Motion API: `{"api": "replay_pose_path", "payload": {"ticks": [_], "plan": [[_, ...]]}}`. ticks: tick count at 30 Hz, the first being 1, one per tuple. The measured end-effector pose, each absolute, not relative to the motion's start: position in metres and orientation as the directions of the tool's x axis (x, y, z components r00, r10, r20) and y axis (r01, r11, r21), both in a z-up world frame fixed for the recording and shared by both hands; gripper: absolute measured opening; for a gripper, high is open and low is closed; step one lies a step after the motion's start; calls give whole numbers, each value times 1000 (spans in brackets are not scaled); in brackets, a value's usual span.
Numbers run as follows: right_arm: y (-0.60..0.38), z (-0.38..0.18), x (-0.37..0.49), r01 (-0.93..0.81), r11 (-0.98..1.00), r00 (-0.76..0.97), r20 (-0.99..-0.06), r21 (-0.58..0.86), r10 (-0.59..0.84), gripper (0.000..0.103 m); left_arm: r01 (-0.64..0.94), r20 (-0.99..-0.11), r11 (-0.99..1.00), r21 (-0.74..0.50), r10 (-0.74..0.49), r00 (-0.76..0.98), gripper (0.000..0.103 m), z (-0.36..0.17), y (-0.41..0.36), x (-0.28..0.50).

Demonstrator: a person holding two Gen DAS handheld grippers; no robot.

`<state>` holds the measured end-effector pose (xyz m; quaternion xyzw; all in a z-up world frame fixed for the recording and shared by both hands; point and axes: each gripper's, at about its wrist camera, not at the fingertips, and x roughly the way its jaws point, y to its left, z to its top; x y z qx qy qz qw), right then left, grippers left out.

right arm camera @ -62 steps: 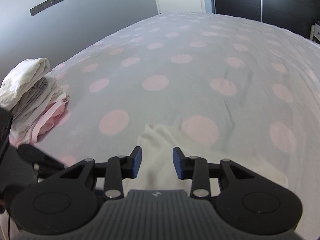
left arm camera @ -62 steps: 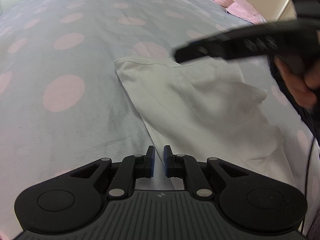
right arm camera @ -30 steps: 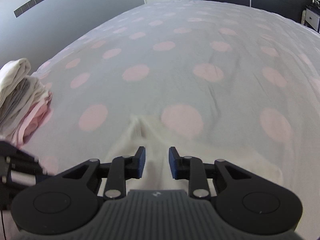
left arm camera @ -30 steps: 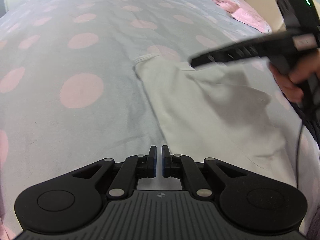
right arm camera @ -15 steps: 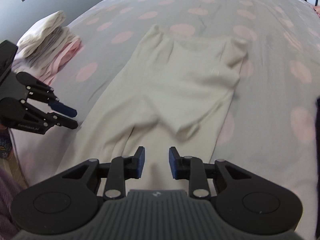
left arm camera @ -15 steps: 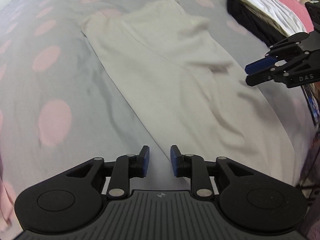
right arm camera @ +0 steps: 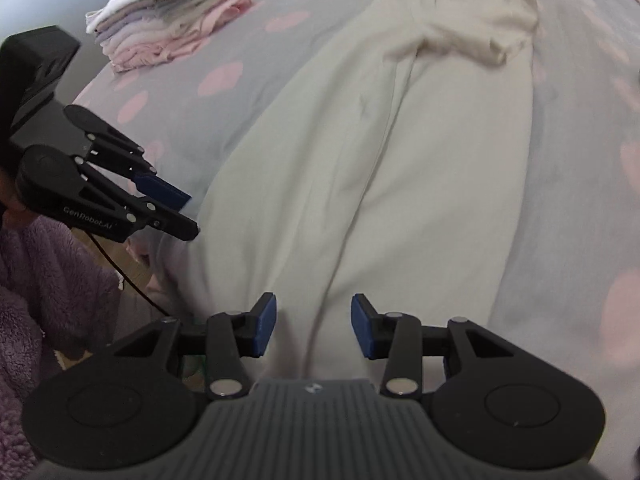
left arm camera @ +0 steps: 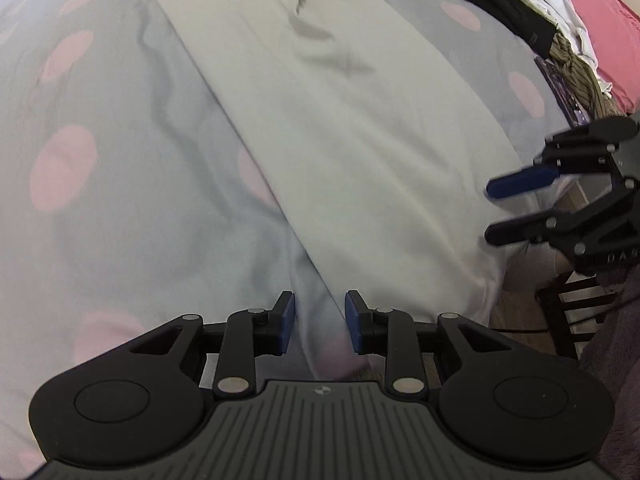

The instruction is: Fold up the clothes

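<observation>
Cream trousers (left arm camera: 360, 140) lie stretched lengthwise on the grey bed cover with pink dots (left arm camera: 120, 200), their far end bunched. My left gripper (left arm camera: 320, 322) hangs over the near left edge of the trousers at the bed's edge. Its jaws are opening, with cloth below the gap and nothing pinched. In the right wrist view my right gripper (right arm camera: 313, 330) hovers over the near end of the trousers (right arm camera: 420, 160). Its jaws are also opening and the pads press on nothing. Each gripper appears in the other's view, the right gripper (left arm camera: 516, 208) and the left gripper (right arm camera: 176, 212).
A stack of folded pale clothes (right arm camera: 172, 20) sits at the far left of the bed. A heap of dark, olive, white and pink clothes (left arm camera: 560, 20) lies at the far right. A purple fleece sleeve (right arm camera: 36, 280) and a dark chair (left arm camera: 568, 312) are off the near edge.
Both grippers have drawn back from the far end of the trousers to the near end at the bed's edge. The left jaws, shut before, now stand apart; the right jaws have widened.
</observation>
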<state>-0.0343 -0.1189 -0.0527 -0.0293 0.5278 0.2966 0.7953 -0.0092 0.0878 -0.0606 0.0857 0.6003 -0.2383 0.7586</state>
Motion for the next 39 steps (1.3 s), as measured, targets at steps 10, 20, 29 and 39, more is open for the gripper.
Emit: {"api": "replay_pose_path", "payload": {"ticks": [10,20,29,39], "plan": [[-116,-74,-70,-535,789,98,-905,303,414,46,513,-985,853,-96,-156,75,37,-78,63,-66],[-116,-100,-71,-526,783,33,-912,332,409,46,474,-982,871,-129,-180,64,37,-104,68,-61],[-115,-109,-66,-530,773,22,-906,348,422,45,454,-965,875,-170,-241,103,37,-108,56,-62],[-119,-109,-62,-513,762,34,-877,396,478,19,328,-954,907,-263,-296,53,2,-112,67,-57]]}}
